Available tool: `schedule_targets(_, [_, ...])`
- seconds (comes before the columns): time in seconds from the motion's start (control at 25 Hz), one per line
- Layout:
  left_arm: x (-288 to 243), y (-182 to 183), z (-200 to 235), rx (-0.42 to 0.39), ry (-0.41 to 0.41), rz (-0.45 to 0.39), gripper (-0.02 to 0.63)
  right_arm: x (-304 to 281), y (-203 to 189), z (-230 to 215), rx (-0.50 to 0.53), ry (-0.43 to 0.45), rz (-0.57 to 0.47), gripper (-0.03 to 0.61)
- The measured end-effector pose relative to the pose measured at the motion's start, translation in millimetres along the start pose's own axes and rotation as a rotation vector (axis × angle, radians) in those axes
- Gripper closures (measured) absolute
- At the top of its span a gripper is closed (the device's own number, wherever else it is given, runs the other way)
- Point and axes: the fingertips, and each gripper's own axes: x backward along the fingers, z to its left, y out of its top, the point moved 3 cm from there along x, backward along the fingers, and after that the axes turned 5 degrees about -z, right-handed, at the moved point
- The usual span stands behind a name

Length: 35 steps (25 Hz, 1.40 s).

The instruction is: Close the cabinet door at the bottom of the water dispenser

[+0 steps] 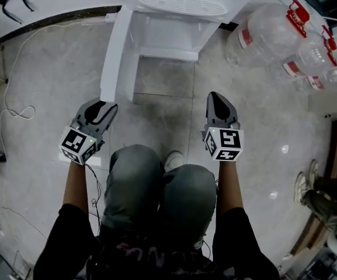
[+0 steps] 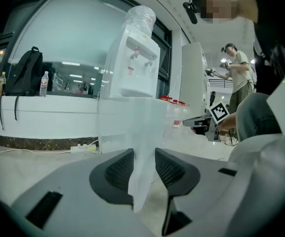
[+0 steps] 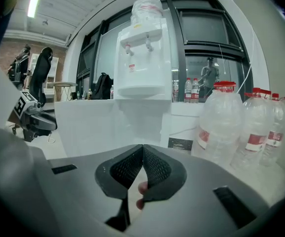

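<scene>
Fingers of the left gripper point(image 2: 143, 157) stand wide around the flat white cabinet door point(image 2: 132, 127); the right gripper's point(image 3: 142, 149) are pressed together. Grey tile floor point(image 1: 156, 98) holds one white water dispenser point(image 3: 140, 58) and, at right, three clear red-capped plastic bottles point(image 3: 221, 122).

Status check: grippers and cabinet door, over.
Left gripper open, cabinet door edge between its jaws, ungripped. Right gripper shut, empty. Door stands open off the water dispenser; nothing seen blocking its swing.

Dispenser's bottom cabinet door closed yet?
No, in the head view the cabinet door stands swung out from the water dispenser, its free edge at the left gripper.
</scene>
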Motion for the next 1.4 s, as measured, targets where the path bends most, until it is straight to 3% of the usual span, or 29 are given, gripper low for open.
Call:
schedule_targets(0.36, [-37.6,2.7,-33.9,-0.060,-0.122,-0.002,0.477,12.8,-22.4,-25.0,-0.022,-0.045,0.019,0.565])
schedule_targets(0.88, [-132.2,29.4,-94.2,-0.125,-0.287,-0.048,0.485,35.3,-57.9,-71.1,-0.046,-0.104,0.052,0.565])
schedule_targets(1.2, [-185.0,30.3,-102.7,-0.197,-0.353,-0.024,0.484,36.1,-76.3,-92.9,-0.076,-0.135,0.048,0.565])
schedule_targets(1.4, [-227.2,38.1,-104.1,-0.278,-0.368,-0.055,0.482,40.5,-87.6,-104.3,-0.085,-0.163,0.056,0.565])
